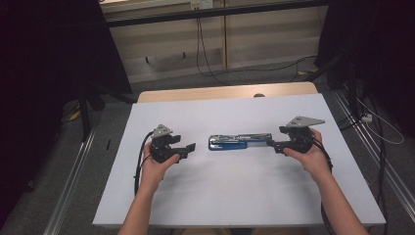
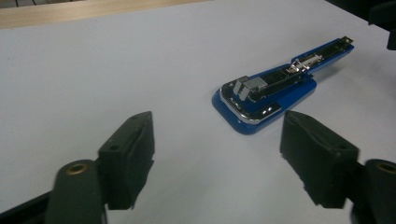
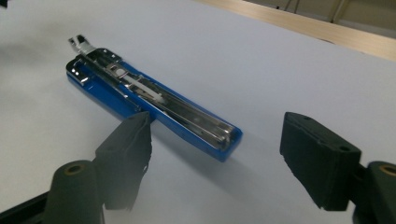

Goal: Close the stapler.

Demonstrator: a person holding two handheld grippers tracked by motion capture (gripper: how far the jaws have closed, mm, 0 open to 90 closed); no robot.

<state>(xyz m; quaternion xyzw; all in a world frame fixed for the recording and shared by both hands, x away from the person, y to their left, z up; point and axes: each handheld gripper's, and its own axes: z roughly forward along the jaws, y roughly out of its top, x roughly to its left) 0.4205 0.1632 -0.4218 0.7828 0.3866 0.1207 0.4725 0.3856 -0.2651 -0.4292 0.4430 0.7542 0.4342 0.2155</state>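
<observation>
White sheeting is spread over a pale wooden surface (image 1: 161, 95), with dark curtains at either side and cables seen on the grey floor beyond; near the middle of the sheet a blue stapler (image 1: 239, 142) is laid flat, opened out along its length, so that its chromed staple channel is exposed upward. The left gripper (image 1: 190, 147) is held just off the stapler's broad rounded end, apart from it, with its jaws standing open and nothing between them; in the left gripper view the stapler (image 2: 275, 91) is seen ahead and to the right of the gap. The right gripper (image 1: 270, 143) is brought up to the opposite, narrower end; its jaws are likewise spread, and in the right gripper view the blue end of the stapler (image 3: 154, 100) is found just beyond the left jaw, not between the pads, so no grip is judged to be made. The stapler is judged to be stiff, fairly heavy for its bulk, and hinged, so the two halves may swing if only one is lifted; the chrome is expected to be slippery and the thin metal rail easily bent or snagged. A hold is better taken across the blue plastic sides of the base, near the hinge end, where flat parallel faces are offered to the pads.
</observation>
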